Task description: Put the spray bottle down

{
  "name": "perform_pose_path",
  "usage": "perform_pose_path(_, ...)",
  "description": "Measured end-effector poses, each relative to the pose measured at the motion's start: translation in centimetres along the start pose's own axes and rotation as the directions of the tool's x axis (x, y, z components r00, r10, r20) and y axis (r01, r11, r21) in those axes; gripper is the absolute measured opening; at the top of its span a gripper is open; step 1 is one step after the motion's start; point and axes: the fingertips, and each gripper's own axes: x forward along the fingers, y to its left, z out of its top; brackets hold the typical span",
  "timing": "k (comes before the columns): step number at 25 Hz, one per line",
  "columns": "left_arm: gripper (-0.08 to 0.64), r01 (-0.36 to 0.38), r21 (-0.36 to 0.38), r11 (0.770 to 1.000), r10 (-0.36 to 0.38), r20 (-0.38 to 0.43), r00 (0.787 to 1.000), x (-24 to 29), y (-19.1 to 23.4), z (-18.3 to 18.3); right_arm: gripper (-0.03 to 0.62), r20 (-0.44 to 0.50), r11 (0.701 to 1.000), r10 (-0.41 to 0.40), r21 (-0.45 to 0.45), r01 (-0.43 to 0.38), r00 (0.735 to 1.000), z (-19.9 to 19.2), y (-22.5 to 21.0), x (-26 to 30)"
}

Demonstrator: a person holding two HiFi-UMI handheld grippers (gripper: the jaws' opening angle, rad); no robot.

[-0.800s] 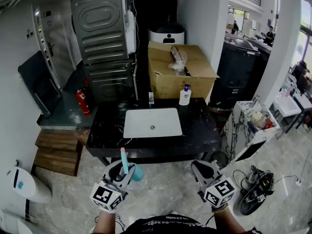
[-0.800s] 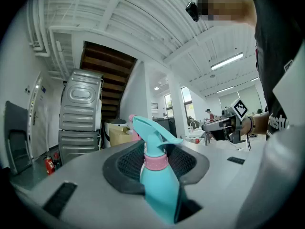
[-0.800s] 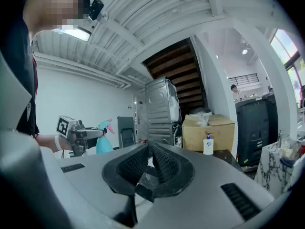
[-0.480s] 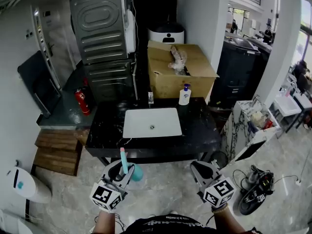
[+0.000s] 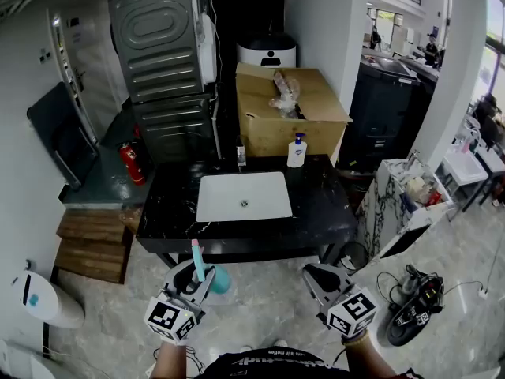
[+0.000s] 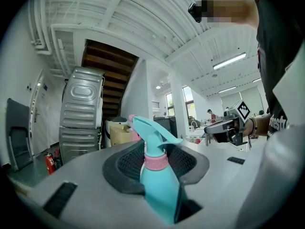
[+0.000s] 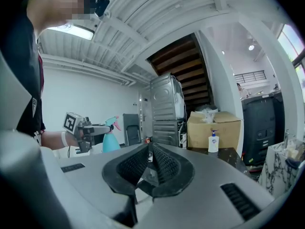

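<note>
The left claw point(image 5: 199, 277) is seen part-open round the teal spray bottle point(image 6: 159, 190), which is held upright, seemingly clamped at its body; in the head view it is found lower left, below the black table's point(image 5: 316, 212) front edge, over the floor point(image 5: 268, 310); the right claw point(image 7: 150, 149) is closed and empty.

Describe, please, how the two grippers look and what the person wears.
The left gripper and the right gripper both have light grey bodies. Their two jaws are lined with black ribbed pads. Each gripper carries a white cube printed with black square markers. The person wears a black top with light lettering.
</note>
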Motion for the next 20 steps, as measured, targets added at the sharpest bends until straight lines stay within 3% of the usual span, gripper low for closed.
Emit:
perform_pose_path(6,0.152,-0.01,-0.028,1.0,0.01,0.001,1.0,0.3,-0.5,0.1,0.043,0.017,0.999,0.018,0.041,-0.019,1.0,0.0,-0.7,-0.7)
perform_pose_path(20,0.152,-0.045,0.001,0.999,0.045,0.002,0.999,3.5,-3.3,0.9,0.043,0.004,0.997,0.047,0.056,-0.047,0.999,-1.5,-4.4,-3.1)
